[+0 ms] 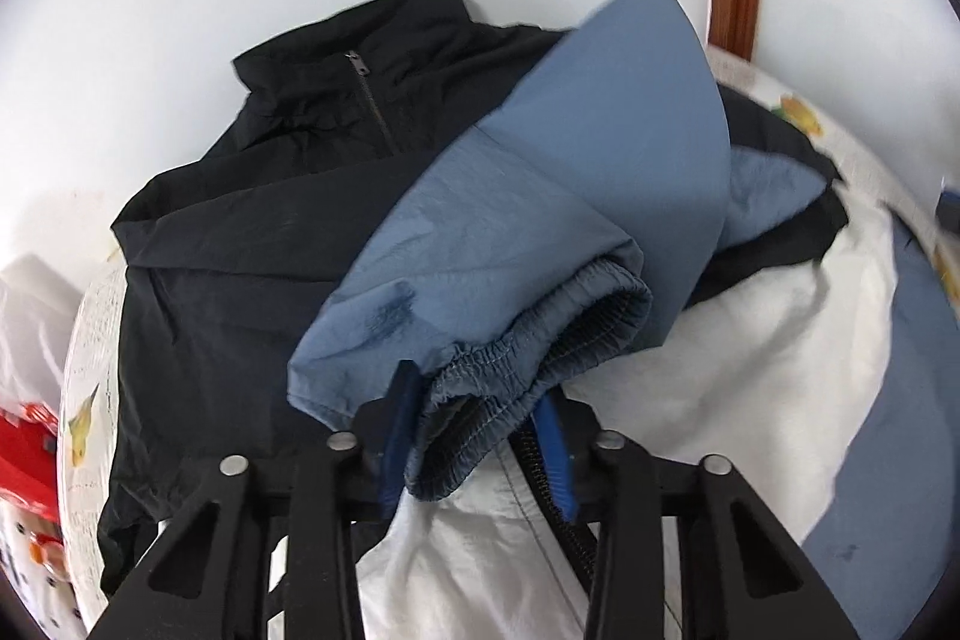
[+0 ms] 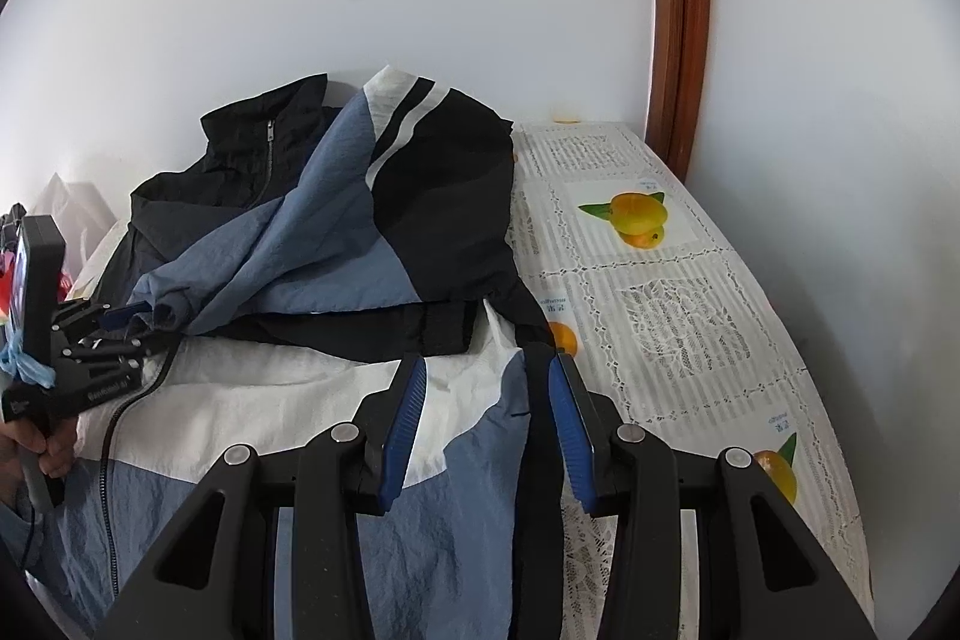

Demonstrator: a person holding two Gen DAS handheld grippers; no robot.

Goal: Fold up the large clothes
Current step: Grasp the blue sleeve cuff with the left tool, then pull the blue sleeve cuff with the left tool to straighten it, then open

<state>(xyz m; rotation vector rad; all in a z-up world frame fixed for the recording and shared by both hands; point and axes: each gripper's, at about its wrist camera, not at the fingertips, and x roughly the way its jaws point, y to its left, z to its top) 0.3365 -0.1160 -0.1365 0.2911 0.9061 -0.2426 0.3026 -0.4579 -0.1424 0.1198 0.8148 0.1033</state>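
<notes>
A black, blue and white zip jacket [image 1: 240,232] lies spread on the table, collar towards the wall. Its blue sleeve [image 1: 540,172] is folded across the chest. My left gripper [image 1: 474,400] is shut on the sleeve's elastic cuff [image 1: 540,334], which bunches between the blue pads. In the right wrist view the same jacket [image 2: 444,196] shows, with the left gripper [image 2: 129,319] at the cuff [image 2: 165,313] on the far left. My right gripper [image 2: 487,364] stands open just over the jacket's white and blue lower panel, pads apart and pressing on nothing.
A lace-patterned tablecloth [image 2: 660,316] with fruit prints covers the table to the jacket's right. A white wall stands close behind, with a brown door frame [image 2: 678,10]. A red object [image 1: 24,448] and a white bag [image 2: 72,202] sit at the left. A hand [image 2: 36,442] holds the left gripper.
</notes>
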